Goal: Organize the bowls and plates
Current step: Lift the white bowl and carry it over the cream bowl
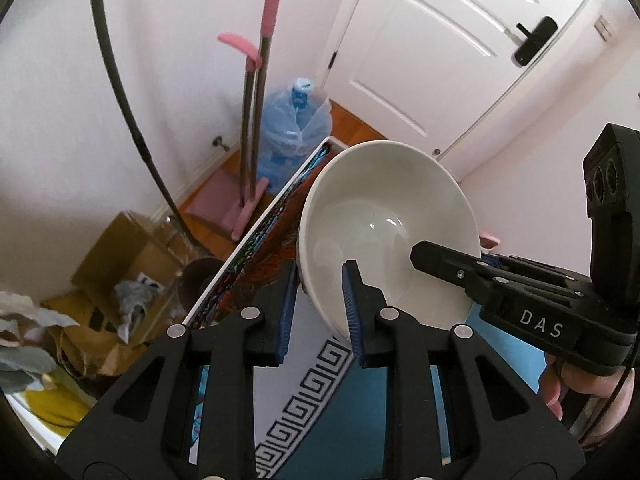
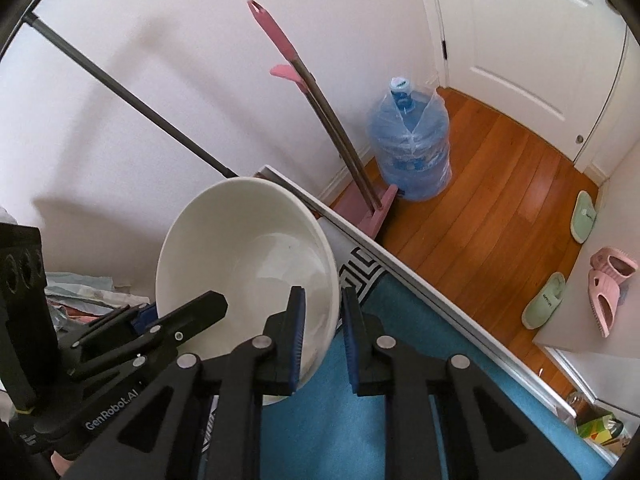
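Observation:
A white bowl (image 1: 384,216) is held tilted in the air above a table with a blue patterned cloth (image 1: 344,432). My left gripper (image 1: 320,312) is shut on the bowl's near-left rim, one finger inside and one outside. My right gripper (image 1: 444,264) comes in from the right and grips the opposite rim. In the right wrist view the same bowl (image 2: 248,256) fills the centre-left, my right gripper (image 2: 322,340) is shut on its right rim, and my left gripper (image 2: 188,312) holds the left rim.
The table's white edge (image 2: 400,272) runs diagonally. Beyond it stand a blue water jug (image 2: 412,148), a pink mop (image 2: 320,100) and a white door (image 2: 520,40). Slippers (image 2: 612,284) lie on the wood floor. A cardboard box (image 1: 132,264) sits at left.

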A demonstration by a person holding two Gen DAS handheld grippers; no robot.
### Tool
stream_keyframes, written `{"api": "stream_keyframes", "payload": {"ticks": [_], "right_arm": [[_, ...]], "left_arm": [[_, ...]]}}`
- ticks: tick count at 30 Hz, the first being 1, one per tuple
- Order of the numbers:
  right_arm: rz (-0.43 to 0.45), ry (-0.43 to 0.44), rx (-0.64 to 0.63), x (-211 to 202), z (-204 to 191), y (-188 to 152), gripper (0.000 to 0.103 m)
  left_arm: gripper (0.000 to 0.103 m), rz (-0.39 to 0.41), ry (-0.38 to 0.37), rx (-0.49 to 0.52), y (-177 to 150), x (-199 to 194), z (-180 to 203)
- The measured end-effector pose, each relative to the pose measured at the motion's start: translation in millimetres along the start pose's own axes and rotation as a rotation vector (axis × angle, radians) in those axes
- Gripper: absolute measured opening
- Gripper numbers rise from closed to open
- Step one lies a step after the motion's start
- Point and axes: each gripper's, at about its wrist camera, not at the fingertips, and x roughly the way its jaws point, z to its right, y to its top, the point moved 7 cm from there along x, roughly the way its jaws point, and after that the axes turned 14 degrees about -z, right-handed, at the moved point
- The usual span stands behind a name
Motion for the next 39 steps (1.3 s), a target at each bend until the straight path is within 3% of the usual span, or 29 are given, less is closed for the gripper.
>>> {"api": "stream_keyframes", "payload": {"ticks": [7,14,26,39], "right_arm": [[0.093,-0.014,0.017,-52,-11,-31,0.017],[0.175,-0.060,0.063,-118,-12,-91,0.017],[0.292,-0.124,0.224,-205,28,-246,0.017],[0.326,-0.183,0.436,-239,86,-412,0.017]], "left_arm": [[0.021,0.033,-0.019,0.042,-23,-45,28],[0.021,0.026,-0.047,0.115,-76,-88,82],[0.021,0.023,-0.106,0.323,-187,-129,202],[0.021,-0.103,-0.172,0.531,-318,-109,307]]}}
